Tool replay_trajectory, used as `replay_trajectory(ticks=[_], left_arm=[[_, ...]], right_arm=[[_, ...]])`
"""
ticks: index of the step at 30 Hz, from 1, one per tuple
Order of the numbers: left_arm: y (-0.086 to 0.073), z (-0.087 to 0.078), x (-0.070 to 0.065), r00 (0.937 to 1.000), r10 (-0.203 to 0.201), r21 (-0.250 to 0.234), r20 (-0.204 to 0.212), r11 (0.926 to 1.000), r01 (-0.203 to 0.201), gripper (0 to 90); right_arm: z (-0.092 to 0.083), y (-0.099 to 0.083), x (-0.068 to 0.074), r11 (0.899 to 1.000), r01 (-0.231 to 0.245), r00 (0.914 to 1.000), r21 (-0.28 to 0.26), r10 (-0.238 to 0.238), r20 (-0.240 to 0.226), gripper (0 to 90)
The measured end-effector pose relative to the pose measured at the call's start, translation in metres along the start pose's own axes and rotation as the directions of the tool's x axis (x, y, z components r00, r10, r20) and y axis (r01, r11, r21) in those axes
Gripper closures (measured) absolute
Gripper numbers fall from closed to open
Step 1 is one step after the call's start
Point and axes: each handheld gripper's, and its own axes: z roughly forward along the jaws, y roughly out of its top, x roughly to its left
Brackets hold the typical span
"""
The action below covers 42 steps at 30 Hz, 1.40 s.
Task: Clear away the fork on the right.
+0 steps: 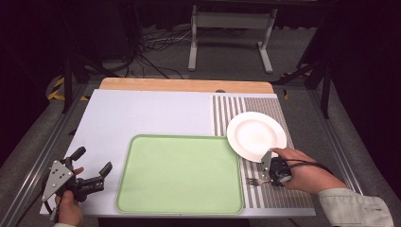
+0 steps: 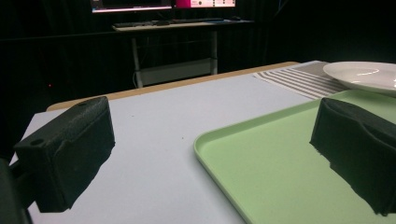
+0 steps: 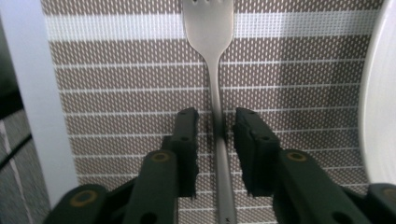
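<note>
Fork (image 3: 215, 70) handle lies between the right gripper (image 3: 216, 123) jaws, narrowly parted, gaps showing on both sides.

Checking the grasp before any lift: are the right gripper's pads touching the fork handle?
Apart. The right gripper view shows the right gripper straddling the fork, a thin gap at each pad.

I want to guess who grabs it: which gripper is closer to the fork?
Right. The right gripper straddles the fork handle on the striped mat; the left gripper is beyond the green tray.
</note>
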Motion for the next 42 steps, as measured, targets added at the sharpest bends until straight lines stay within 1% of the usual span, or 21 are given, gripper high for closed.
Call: replay_trajectory(ticks=[3,5,6,8,13,16,23,28,33,39,41,42], left_arm=[[0.0,0.0001,-0.0001,1.0,-0.004,-0.002,0.0,1.0,0.004,0.4],[0.0,0.0,-0.0001,1.0,-0.003,-0.002,0.001,1.0,0.003,0.4],[0.0,0.0,-0.0001,1.0,-0.003,-0.002,0.002,1.0,0.003,0.4],[0.0001,-0.0001,-0.0001,1.0,-0.002,-0.002,0.003,1.0,0.002,0.4],[0.0001,-0.0003,0.0002,1.0,-0.005,-0.004,0.003,1.0,0.005,0.4],[0.0002,-0.0006,0.0004,1.0,-0.005,-0.003,0.002,1.0,0.005,0.4],[0.0001,-0.0004,0.0004,1.0,-0.007,-0.002,0.002,1.0,0.007,0.4],[0.0001,-0.0003,0.0001,1.0,-0.007,-0.004,0.002,1.0,0.007,0.4],[0.0,-0.0005,0.0006,1.0,-0.008,-0.004,-0.001,1.0,0.008,0.4],[0.0001,-0.0005,0.0004,1.0,-0.008,-0.002,0.0,1.0,0.008,0.4],[0.0,-0.0004,0.0004,1.0,-0.008,-0.001,0.0,1.0,0.008,0.4],[-0.0002,-0.0003,0.0004,1.0,-0.007,-0.002,0.0,1.0,0.007,0.4]], right_arm=[[0.0012,0.001,-0.0014,0.999,0.032,0.9995,0.022,-0.032,0.005,77.7],[0.0024,0.0015,-0.0022,0.999,0.039,0.9992,0.036,-0.039,-0.002,80.7],[0.004,0.0025,-0.0026,0.997,0.051,0.9987,0.058,-0.051,-0.001,83.2],[0.0043,0.003,-0.0025,0.997,0.054,0.9985,0.058,-0.054,-0.004,83.9],[0.0041,0.0043,-0.0015,0.994,0.082,0.9966,0.072,-0.082,0.0,84.8],[0.0046,0.0046,-0.0007,0.994,0.086,0.9962,0.069,-0.087,0.003,85.0],[0.0041,0.0041,-0.001,0.994,0.087,0.9962,0.069,-0.087,0.005,85.1],[0.0038,0.0028,-0.0007,0.995,0.072,0.9973,0.062,-0.073,0.004,85.2],[0.0036,0.0017,-0.0009,0.996,0.068,0.9977,0.055,-0.068,0.005,85.3],[0.0022,0.0003,-0.0007,0.998,0.054,0.9985,0.038,-0.054,0.006,85.3],[-0.002,-0.0013,-0.0007,0.999,0.043,0.999,0.008,-0.043,0.01,85.3],[-0.0036,-0.0015,-0.0005,0.999,0.038,0.9992,0.007,-0.038,0.012,85.3]])
